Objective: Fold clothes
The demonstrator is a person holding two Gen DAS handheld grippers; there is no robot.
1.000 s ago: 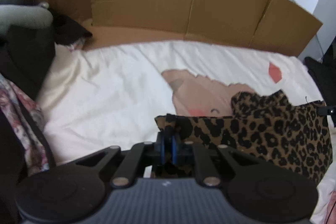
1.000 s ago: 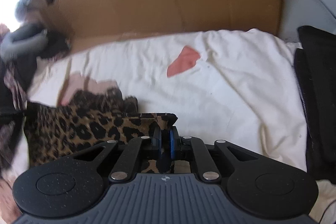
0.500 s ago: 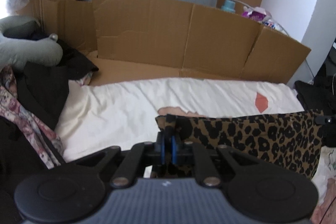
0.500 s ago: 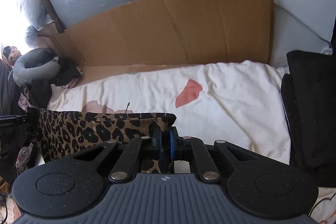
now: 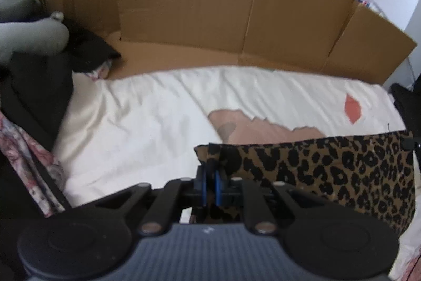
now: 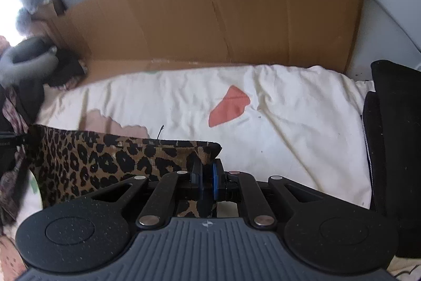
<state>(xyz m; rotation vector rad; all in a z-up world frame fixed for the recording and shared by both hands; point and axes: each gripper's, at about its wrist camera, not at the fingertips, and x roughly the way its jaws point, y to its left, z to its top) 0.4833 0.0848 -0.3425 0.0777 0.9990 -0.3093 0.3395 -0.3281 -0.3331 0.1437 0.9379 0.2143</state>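
Both grippers, left gripper [image 5: 209, 177] and right gripper [image 6: 206, 177], are pinching the leopard-print fabric garment [image 5: 329, 170] taut above the cream sheet [image 5: 158, 117] at twelve o'clock; folding is looking midway, unsettled.

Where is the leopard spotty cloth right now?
The leopard cloth is stretched between the left gripper and right gripper, above the white sheet.
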